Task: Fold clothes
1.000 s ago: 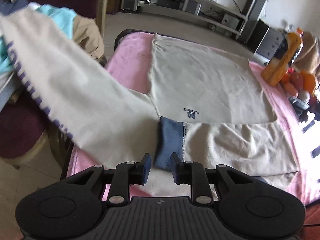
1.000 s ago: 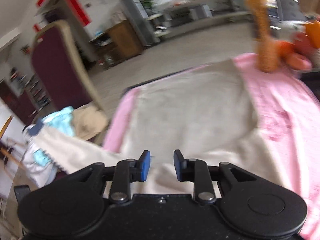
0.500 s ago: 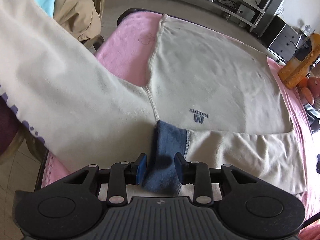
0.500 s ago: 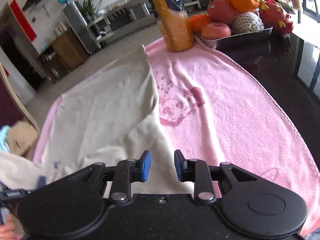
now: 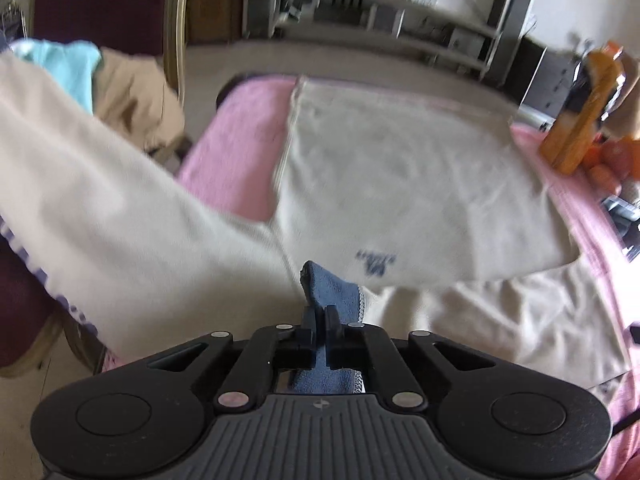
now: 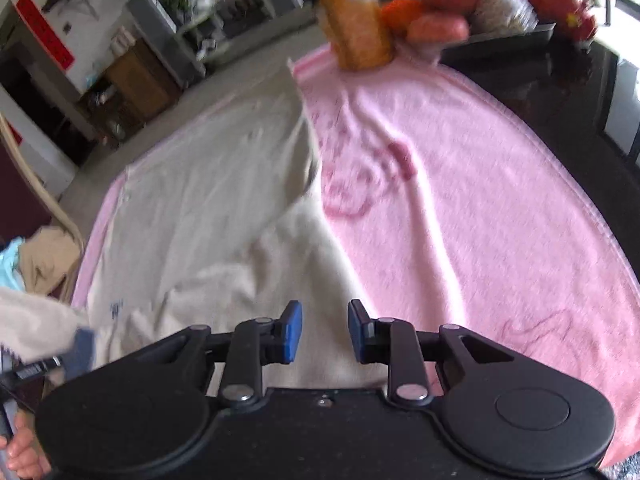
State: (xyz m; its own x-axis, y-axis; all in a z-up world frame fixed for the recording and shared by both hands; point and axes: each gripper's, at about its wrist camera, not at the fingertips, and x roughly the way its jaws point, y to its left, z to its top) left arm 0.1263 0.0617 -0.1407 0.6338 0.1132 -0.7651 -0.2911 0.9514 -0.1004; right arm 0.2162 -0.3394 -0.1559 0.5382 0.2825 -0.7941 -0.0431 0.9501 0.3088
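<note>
A: One change: the left gripper (image 5: 320, 318), whose fingers stood apart around the blue collar (image 5: 334, 290) half a second ago, now clamps it. The cream shirt (image 5: 392, 184) lies spread on the pink towel (image 6: 460, 200).

B: So a fold looks ready. The right gripper (image 6: 320, 332), fingers apart, holds nothing; beyond the shirt's right edge, bare towel leaves room.

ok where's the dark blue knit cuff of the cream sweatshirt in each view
Left wrist view: the dark blue knit cuff sits bottom centre, pinched in the left gripper.
Right wrist view: it shows at the lower left edge, blurred.
Shared landmark: the small blue chest logo on the cream sweatshirt.
</note>
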